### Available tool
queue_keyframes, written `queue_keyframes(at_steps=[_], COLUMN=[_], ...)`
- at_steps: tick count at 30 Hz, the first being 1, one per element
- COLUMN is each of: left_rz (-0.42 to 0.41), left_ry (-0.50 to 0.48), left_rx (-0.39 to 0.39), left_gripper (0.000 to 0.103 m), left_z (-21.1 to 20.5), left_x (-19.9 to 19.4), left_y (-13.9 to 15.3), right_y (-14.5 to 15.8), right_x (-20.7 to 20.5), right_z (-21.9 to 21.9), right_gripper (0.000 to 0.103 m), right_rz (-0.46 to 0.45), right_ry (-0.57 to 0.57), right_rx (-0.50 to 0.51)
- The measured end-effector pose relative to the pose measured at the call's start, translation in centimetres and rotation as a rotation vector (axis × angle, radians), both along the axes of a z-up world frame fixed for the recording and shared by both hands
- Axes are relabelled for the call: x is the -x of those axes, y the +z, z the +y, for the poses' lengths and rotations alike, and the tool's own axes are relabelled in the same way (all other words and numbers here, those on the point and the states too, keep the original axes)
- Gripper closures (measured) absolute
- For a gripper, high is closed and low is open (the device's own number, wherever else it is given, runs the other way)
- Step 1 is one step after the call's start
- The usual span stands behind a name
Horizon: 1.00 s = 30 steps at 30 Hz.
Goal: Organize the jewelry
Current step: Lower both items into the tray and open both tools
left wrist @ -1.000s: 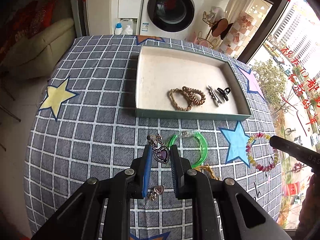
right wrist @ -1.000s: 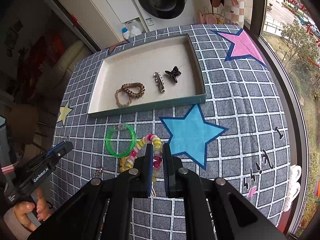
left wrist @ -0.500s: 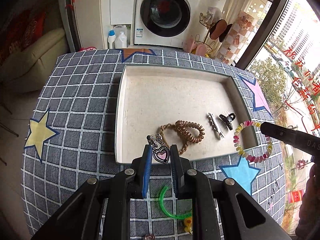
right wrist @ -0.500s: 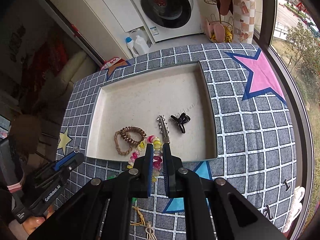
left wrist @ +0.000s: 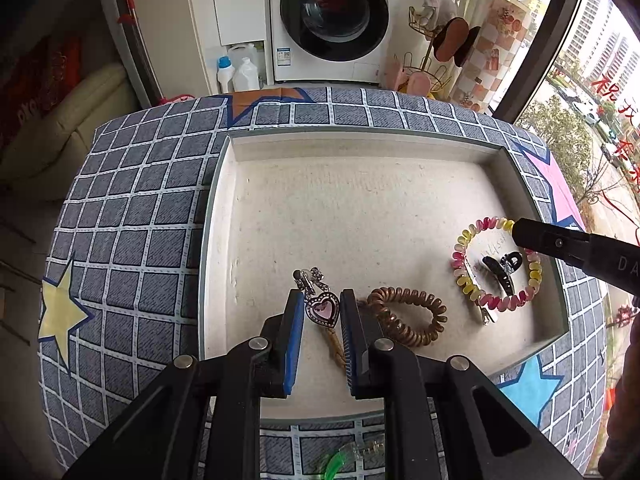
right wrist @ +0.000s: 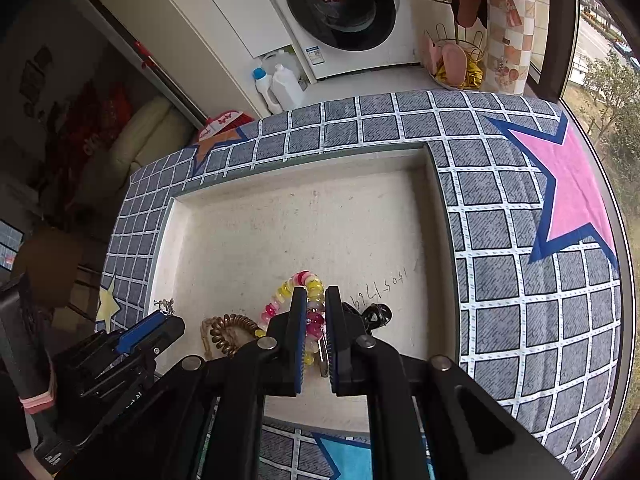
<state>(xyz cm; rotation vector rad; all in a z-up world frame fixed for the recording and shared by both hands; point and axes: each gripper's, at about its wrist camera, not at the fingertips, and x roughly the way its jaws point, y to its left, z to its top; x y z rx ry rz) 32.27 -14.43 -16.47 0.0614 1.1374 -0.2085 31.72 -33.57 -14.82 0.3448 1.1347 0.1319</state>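
Observation:
My left gripper (left wrist: pixel 321 307) is shut on a heart pendant earring (left wrist: pixel 321 310) with a pink stone, held over the front of the white tray (left wrist: pixel 224 216). My right gripper (right wrist: pixel 316 305) is shut on a pink and yellow coil bracelet (right wrist: pixel 289 289), which hangs over the tray's right part (left wrist: pixel 496 264). On the tray floor lie a brown coil hair tie (left wrist: pixel 408 316), a gold chain bracelet (left wrist: pixel 335 347), a black claw clip (left wrist: pixel 502 266) and a silver clip (right wrist: pixel 322 358).
The tray sits on a grey checked cloth with stars (left wrist: pixel 132 216). A green bangle (left wrist: pixel 340 460) lies on the cloth in front of the tray. A washing machine (left wrist: pixel 332 16) and bottles (left wrist: pixel 240 70) stand beyond the table.
Both grippers have moved forward from the cloth to over the tray, carrying the heart earring and the coil bracelet. The bracelet now hangs above the black claw clip.

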Motion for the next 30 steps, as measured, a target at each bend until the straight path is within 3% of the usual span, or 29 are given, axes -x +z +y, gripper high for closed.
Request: queue_keyframes(at_steps=[13, 22, 24, 26, 27, 30], left_rz=[0.008, 0.000, -0.010, -0.022, -0.028, -0.044], left_ry=[-0.019, -0.031, -0.025, -0.022, -0.021, -0.019], left_rx=[-0.091, -0.148, -0.145, -0.141, -0.138, -0.128], left_gripper=[0.072, 0.072, 0.072, 0.072, 0.072, 0.072], left_z=[-1.2, -1.6, -1.6, -1.5, -1.5, -1.3], left_x=[-0.4, -0.1, 0.0, 0.2, 0.3, 0.6], left_y=[-2.2, -2.1, -1.7, -1.2, -1.0, -0.1], right_y=[-3.3, -3.9, -3.7, -3.2, -2.9, -2.0], right_x=[-1.8, -1.5, -1.4, -1.2, -1.1, -0.8], right_z=[0.4, 0.2, 0.1, 0.0, 0.0, -0.3], right_gripper=[0.093, 0.091, 0.084, 0.061, 0.056, 0.051], right_rz=[0.062, 0.090, 0.085, 0.071, 0.061, 0.040], right_ry=[0.044, 0.061, 0.062, 0.058, 0.054, 0.037], right_rx=[0.028, 0.031, 0.015, -0.003, -0.012, -0.034])
